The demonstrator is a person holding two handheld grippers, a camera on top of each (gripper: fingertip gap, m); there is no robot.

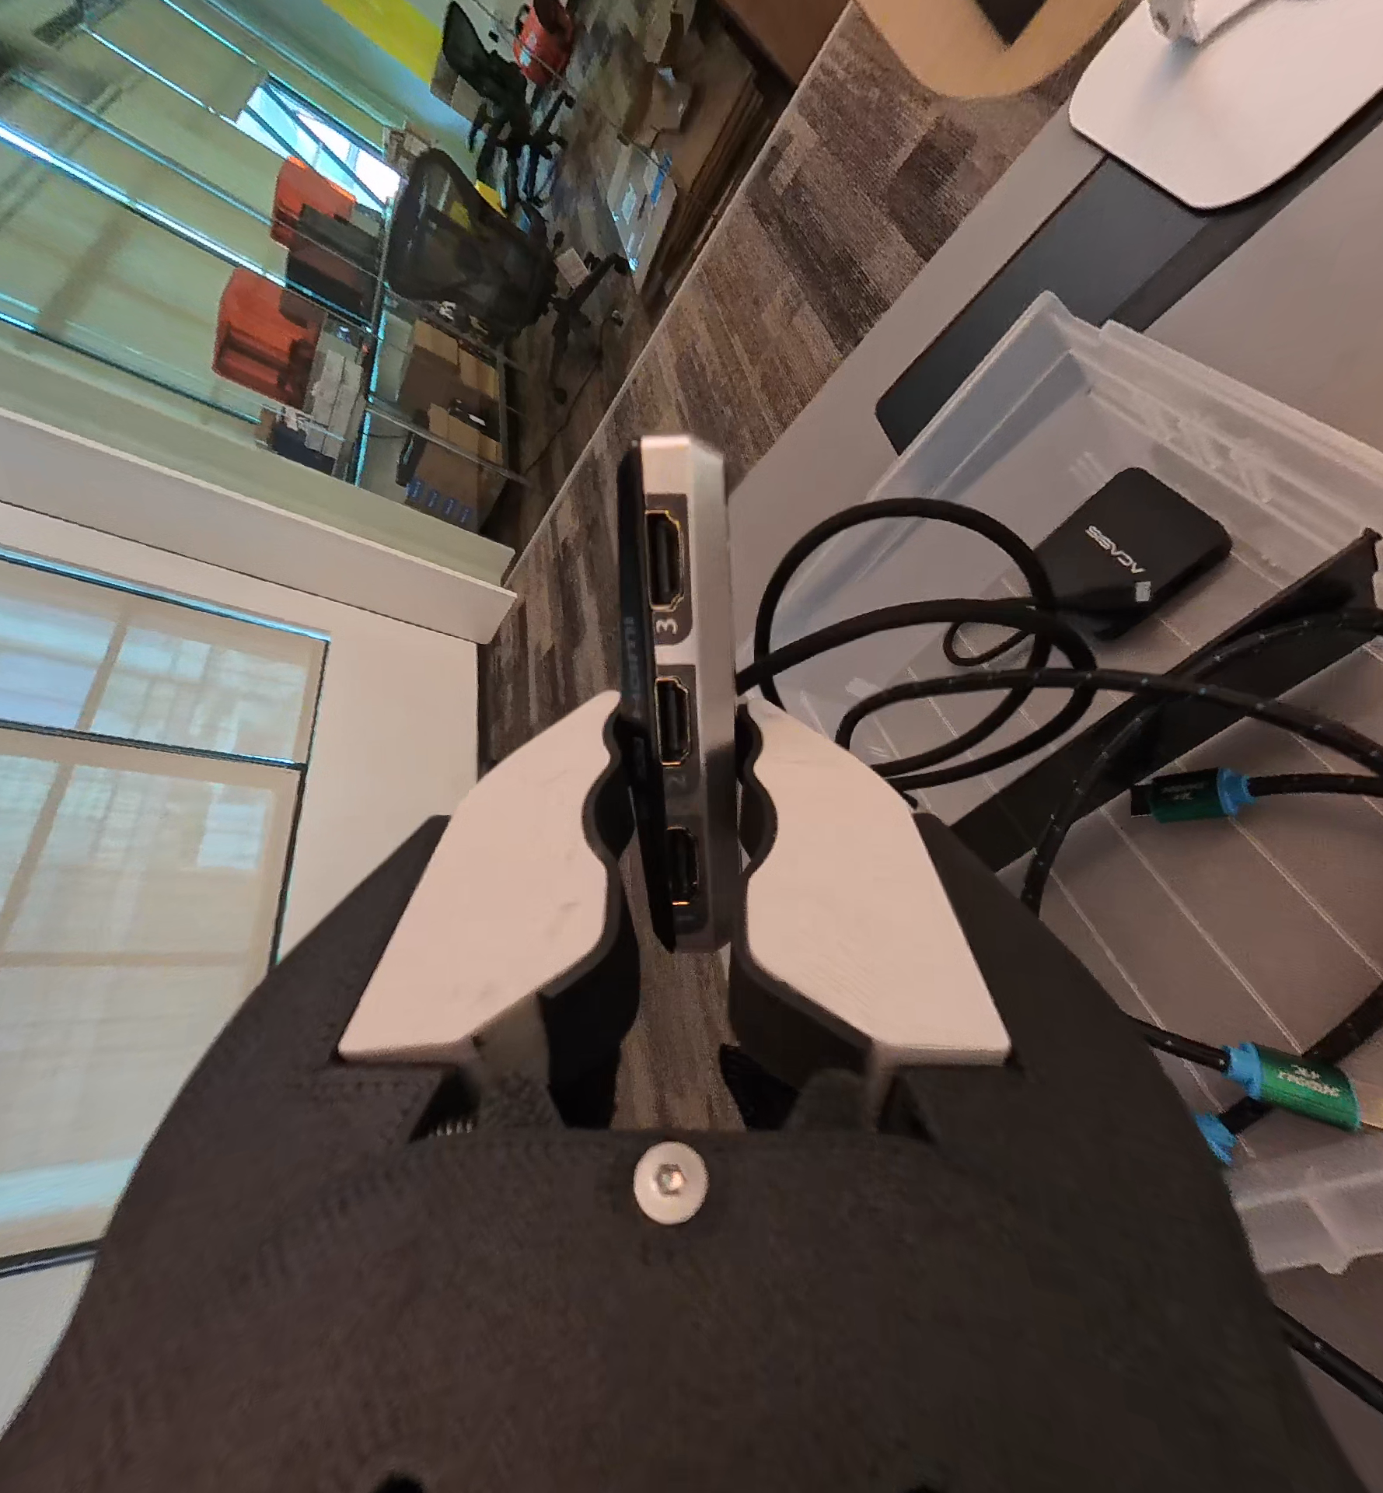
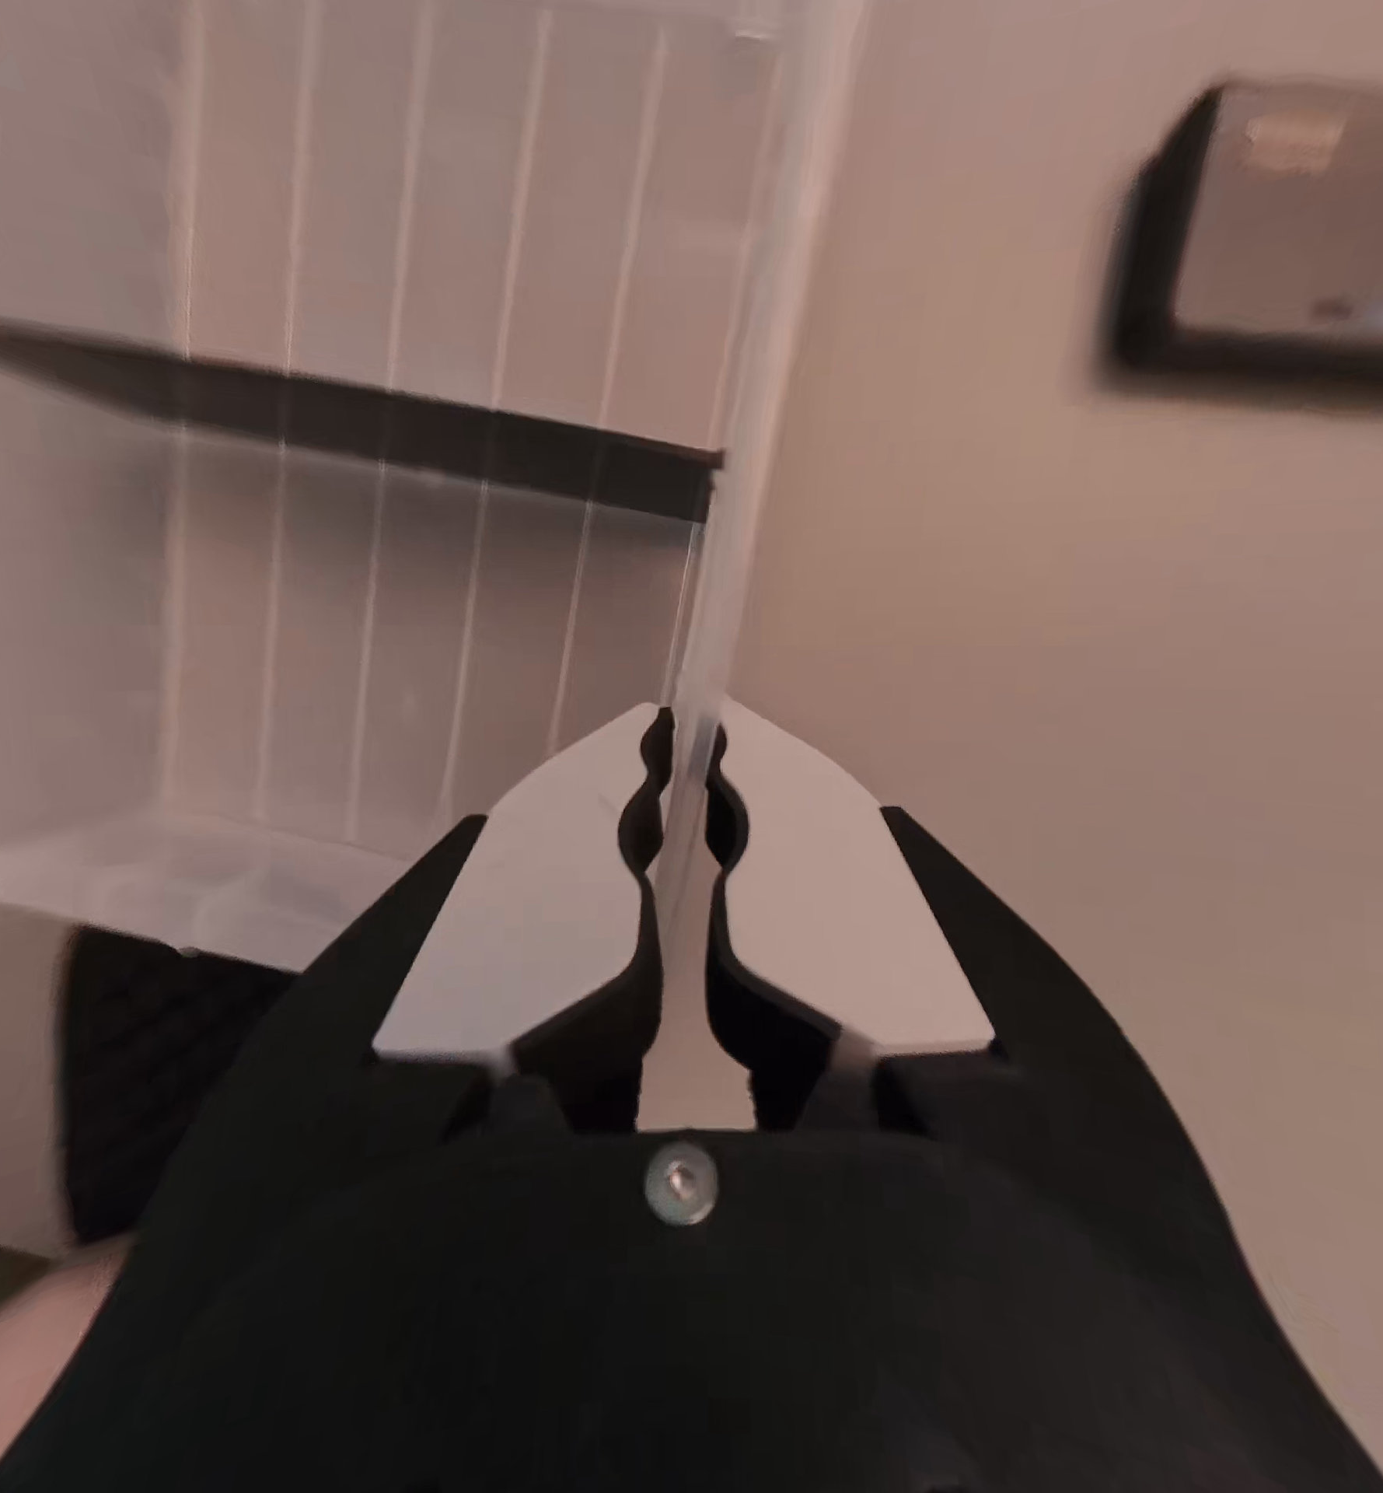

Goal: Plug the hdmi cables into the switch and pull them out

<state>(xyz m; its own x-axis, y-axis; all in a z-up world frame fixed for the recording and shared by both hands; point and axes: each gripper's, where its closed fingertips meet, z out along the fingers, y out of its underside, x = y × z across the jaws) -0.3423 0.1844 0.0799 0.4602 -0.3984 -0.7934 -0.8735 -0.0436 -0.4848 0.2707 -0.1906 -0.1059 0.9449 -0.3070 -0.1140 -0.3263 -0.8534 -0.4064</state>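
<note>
White fingers (image 1: 510,872) of your left gripper (image 1: 676,719) pinch the switch (image 1: 684,646) edge-on, its three ports empty and facing you. Beyond the switch to its right, two green-and-blue HDMI plugs (image 1: 1310,1091) and black cables (image 1: 995,695) lie loose on the clear bin lid (image 1: 1156,929). Your right gripper (image 2: 684,719) looks nearly pressed together over the lid's edge, though blur leaves contact uncertain.

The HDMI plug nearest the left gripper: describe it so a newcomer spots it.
Start at the clear plastic bin lid, right of the held switch. At its near edge lies a green HDMI plug with a blue collar and gold tip; the other green plug lies farther away.
</note>
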